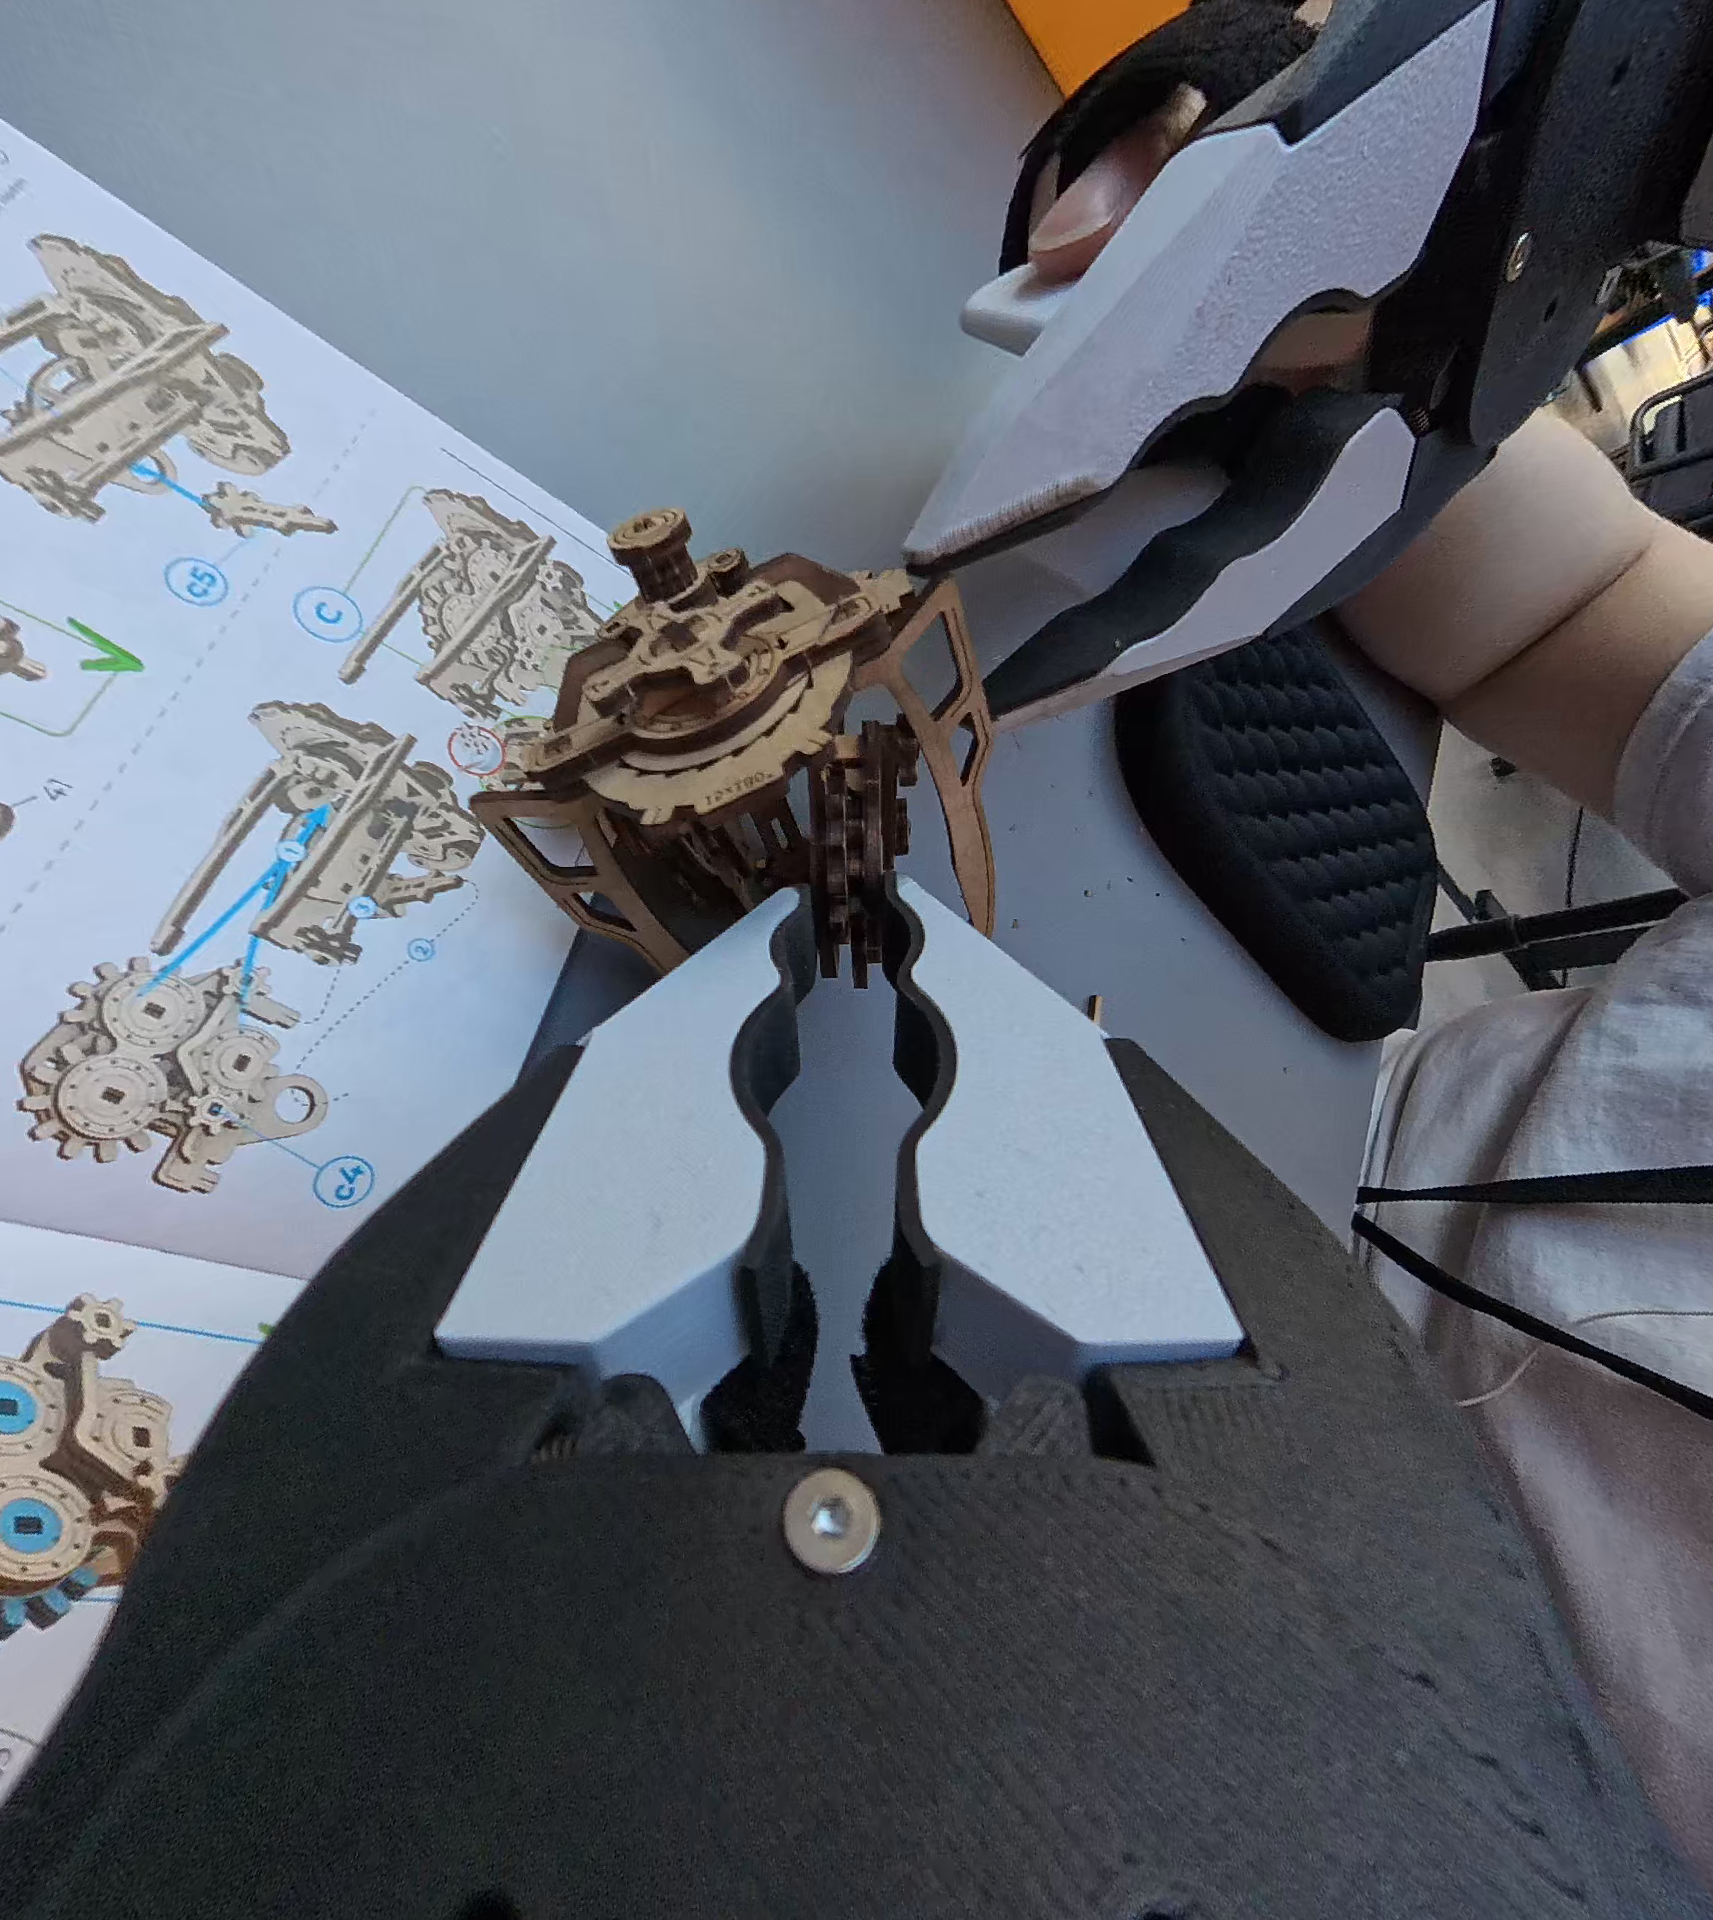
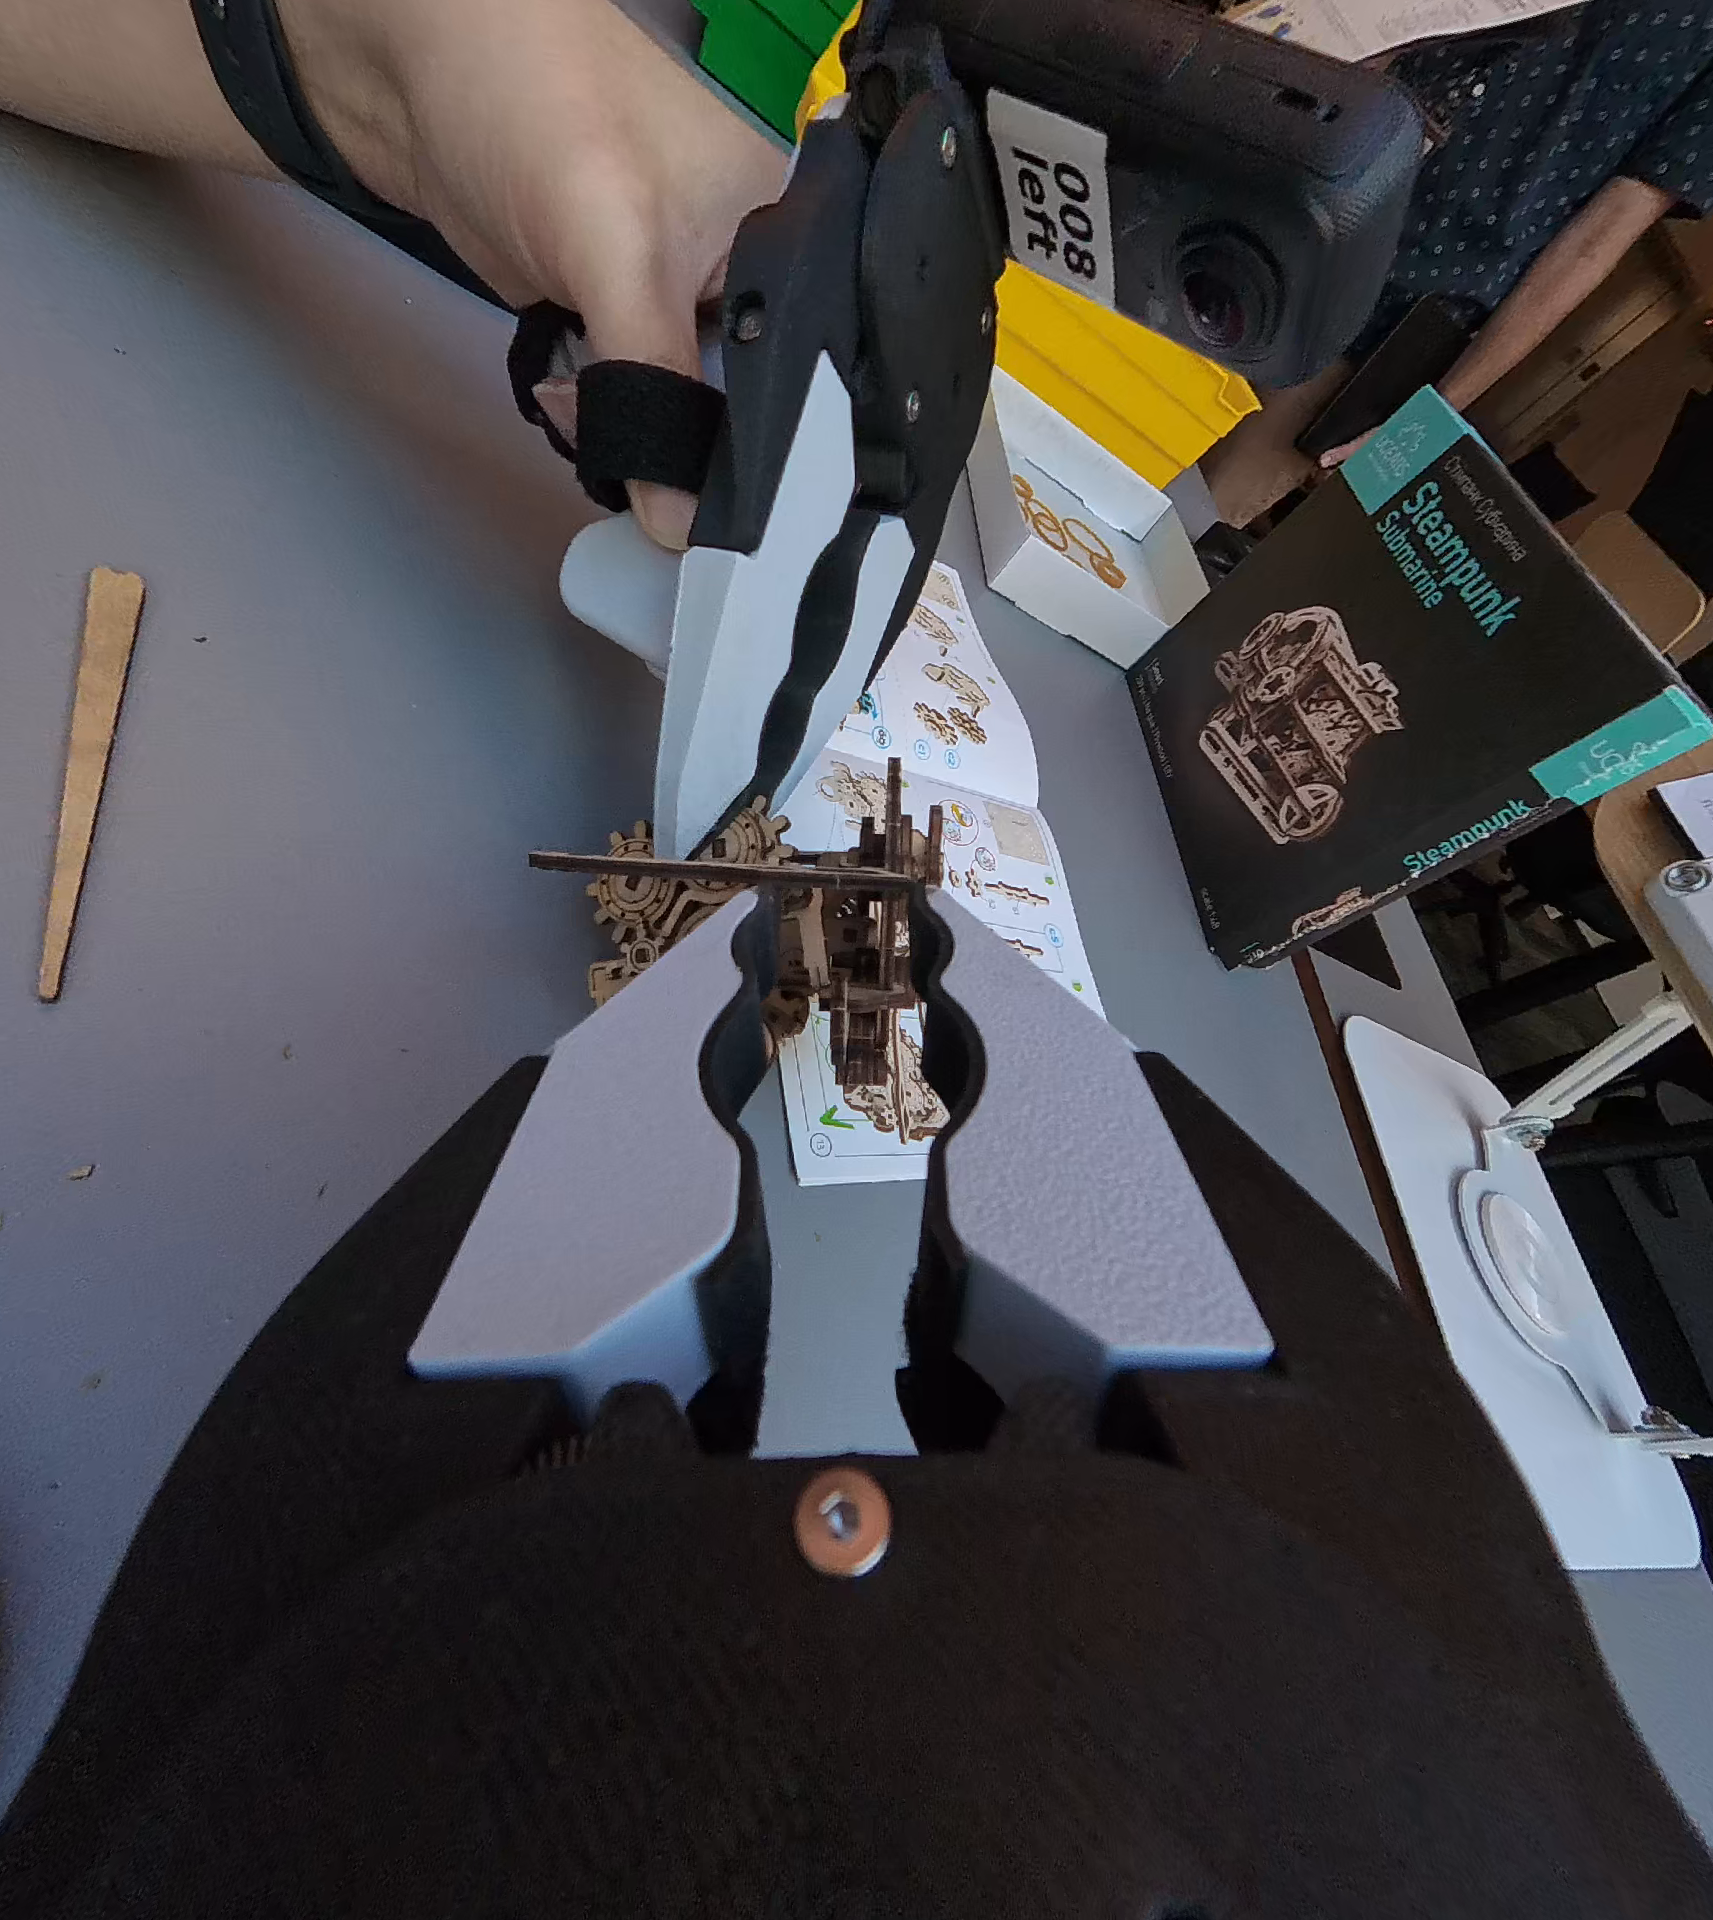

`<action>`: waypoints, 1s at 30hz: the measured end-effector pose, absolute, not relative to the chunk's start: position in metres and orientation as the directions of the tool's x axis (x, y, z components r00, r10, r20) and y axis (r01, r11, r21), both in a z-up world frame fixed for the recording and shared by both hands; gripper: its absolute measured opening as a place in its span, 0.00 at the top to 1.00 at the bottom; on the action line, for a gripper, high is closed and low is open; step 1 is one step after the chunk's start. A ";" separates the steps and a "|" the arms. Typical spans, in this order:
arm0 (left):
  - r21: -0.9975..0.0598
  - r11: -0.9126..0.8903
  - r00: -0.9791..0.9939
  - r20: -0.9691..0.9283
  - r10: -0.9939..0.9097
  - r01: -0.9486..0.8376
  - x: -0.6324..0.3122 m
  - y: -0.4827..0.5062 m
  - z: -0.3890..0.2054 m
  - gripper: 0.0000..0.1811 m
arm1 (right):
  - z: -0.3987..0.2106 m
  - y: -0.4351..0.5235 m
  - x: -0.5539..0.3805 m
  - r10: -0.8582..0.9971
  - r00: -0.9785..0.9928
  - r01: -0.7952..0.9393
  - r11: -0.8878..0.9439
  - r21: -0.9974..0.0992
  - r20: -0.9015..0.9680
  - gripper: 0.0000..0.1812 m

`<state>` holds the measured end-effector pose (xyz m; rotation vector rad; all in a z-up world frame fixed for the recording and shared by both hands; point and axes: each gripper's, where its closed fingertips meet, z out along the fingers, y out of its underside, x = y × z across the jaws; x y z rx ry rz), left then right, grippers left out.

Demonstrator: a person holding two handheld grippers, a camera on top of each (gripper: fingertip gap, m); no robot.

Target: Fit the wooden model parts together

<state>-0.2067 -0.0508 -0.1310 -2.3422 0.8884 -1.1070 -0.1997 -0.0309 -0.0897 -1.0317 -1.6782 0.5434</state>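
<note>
A part-built wooden model [image 1: 696,686] with gears and a knob on top is held above the instruction booklet [image 1: 156,727]. My left gripper [image 1: 852,909] is shut on a dark stack of gears [image 1: 862,821] at the model's near side. My right gripper [image 1: 956,634] comes in from the upper right and is shut on the model's thin curved frame [image 1: 961,665]. In the right wrist view my right gripper [image 2: 841,894] holds that frame edge-on [image 2: 623,864], and the model [image 2: 852,966] shows behind the fingers. The left gripper [image 2: 696,844] reaches down onto the gears [image 2: 639,899].
A loose tapered wooden stick [image 2: 93,779] lies on the grey table [image 2: 312,1039] to the left. A black kit box [image 2: 1403,675], a small white box [image 2: 1070,540] and a yellow bin [image 2: 1122,384] stand at the far right. A black mesh chair [image 1: 1278,831] sits past the table edge. My right fingertips sit around 5 cm from my left ones.
</note>
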 end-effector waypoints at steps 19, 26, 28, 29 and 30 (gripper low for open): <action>-0.503 -0.810 0.465 0.663 -0.586 -0.303 -0.207 -0.055 -0.122 0.94 | -0.088 -0.041 -0.208 0.798 -0.097 0.399 0.578 -0.711 0.595 0.87; -0.501 -0.799 0.488 0.634 -0.600 -0.331 -0.205 -0.056 -0.123 0.94 | -0.090 -0.040 -0.208 0.734 -0.107 0.451 0.637 -0.625 0.671 0.89; -0.500 -0.798 0.495 0.627 -0.601 -0.336 -0.205 -0.057 -0.124 0.94 | -0.089 -0.041 -0.208 0.732 -0.104 0.451 0.638 -0.624 0.674 0.89; -0.498 -0.799 0.498 0.626 -0.600 -0.337 -0.205 -0.057 -0.124 0.94 | -0.089 -0.041 -0.208 0.731 -0.102 0.452 0.638 -0.623 0.674 0.89; -0.497 -0.798 0.499 0.624 -0.601 -0.339 -0.205 -0.057 -0.124 0.94 | -0.089 -0.041 -0.209 0.732 -0.101 0.453 0.637 -0.624 0.674 0.89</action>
